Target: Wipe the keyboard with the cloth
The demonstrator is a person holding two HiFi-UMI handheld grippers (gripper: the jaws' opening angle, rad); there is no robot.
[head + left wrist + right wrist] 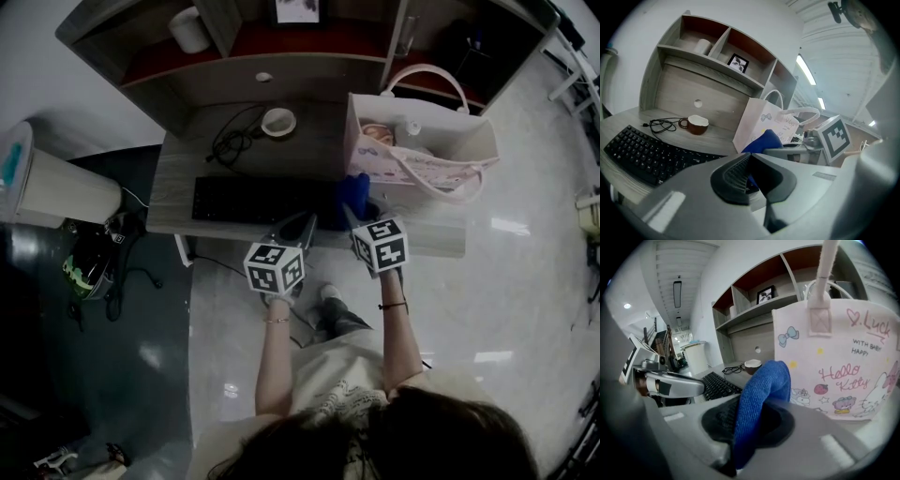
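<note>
The black keyboard [248,201] lies on the grey desk [178,178] near its front edge. My right gripper [349,214] is shut on a blue cloth [355,190], which it holds just past the keyboard's right end. In the right gripper view the cloth [761,394] stands up between the jaws, with the keyboard [717,384] to its left. My left gripper [298,225] hovers over the desk's front edge by the keyboard's right part. Its jaws look shut on nothing. In the left gripper view the keyboard [642,152] stretches away to the left and the cloth [761,140] shows ahead.
A pink printed tote bag [427,155] stands on the desk right behind the cloth. A brown cup [278,122] and a coiled black cable [234,141] lie behind the keyboard. Shelves rise at the desk's back. A white bin [56,183] stands left of the desk.
</note>
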